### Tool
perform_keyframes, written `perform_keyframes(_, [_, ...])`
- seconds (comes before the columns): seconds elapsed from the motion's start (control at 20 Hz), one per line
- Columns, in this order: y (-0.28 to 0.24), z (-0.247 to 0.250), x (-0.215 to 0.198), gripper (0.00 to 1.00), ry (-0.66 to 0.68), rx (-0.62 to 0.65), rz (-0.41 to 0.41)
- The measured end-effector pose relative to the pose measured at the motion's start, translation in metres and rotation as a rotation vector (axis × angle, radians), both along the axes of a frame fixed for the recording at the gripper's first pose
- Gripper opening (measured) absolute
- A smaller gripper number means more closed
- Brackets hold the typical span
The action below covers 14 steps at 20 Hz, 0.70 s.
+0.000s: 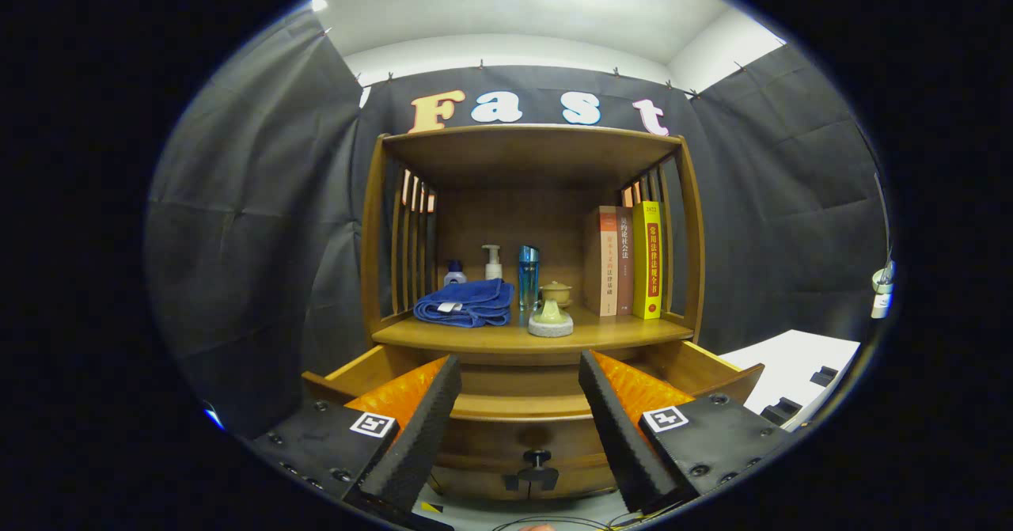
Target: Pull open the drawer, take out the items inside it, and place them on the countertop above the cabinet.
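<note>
A wooden cabinet stands ahead with its drawer (716, 369) pulled out toward me; the drawer front (518, 436) with its dark knob (536, 458) lies between my fingers. I cannot see inside the drawer from here. My gripper (518, 377) is open and holds nothing, its fingers spread either side of the drawer front. On the countertop (475, 335) above rest a folded blue towel (467, 303) and a pale green round object (551, 319).
At the back of the countertop stand a small blue-capped bottle (454, 273), a pump bottle (493, 263), a tall blue bottle (528, 278), a small lidded jar (556, 291) and three upright books (629, 260). A white surface (791, 361) lies to the right.
</note>
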State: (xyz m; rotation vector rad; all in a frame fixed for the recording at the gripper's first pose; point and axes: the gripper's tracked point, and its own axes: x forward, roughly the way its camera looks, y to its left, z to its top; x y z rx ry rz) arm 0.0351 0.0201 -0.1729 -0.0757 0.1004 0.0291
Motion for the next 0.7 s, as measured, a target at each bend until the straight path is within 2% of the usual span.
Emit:
perform_keyframes(0.2, [0.007, -0.028, -0.021, 0.98, 0.036, 0.039, -0.006])
perform_keyframes(0.4, [-0.007, -0.04, -0.029, 0.97, -0.007, 0.008, -0.029])
perform_keyframes(0.7, [-0.004, -0.069, -0.033, 0.97, 0.033, 0.036, -0.007])
